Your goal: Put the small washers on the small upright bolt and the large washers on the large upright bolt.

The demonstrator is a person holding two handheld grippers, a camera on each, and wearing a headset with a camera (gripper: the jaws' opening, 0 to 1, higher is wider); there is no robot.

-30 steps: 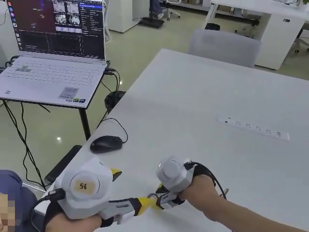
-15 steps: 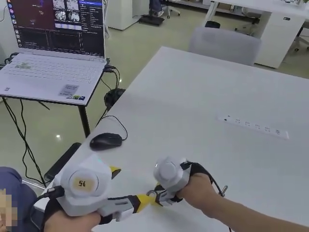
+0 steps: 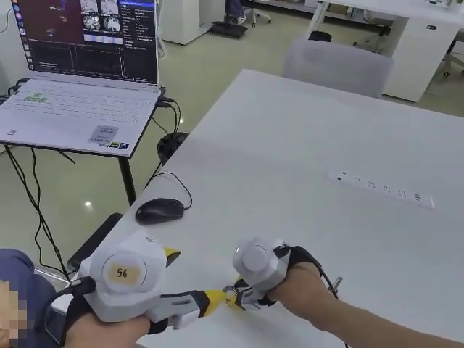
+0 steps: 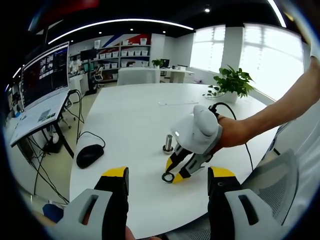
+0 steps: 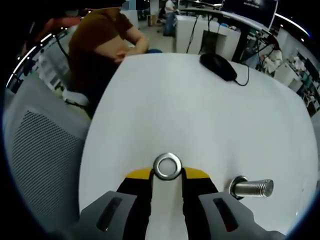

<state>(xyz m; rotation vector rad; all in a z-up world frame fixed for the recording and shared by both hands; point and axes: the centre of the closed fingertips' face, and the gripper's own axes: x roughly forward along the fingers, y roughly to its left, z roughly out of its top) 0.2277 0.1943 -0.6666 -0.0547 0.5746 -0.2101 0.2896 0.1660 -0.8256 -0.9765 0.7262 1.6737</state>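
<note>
White table (image 3: 290, 145) bears an upright bolt (image 5: 248, 188) near the right gripper (image 5: 167, 176), which clamps a washer (image 5: 167, 166); the left gripper (image 4: 168, 174) has its jaws apart.

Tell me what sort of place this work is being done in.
Most likely an open-plan office or lab: a long white table with a grey office chair, a laptop on a side stand, and a potted plant by big windows.
</note>
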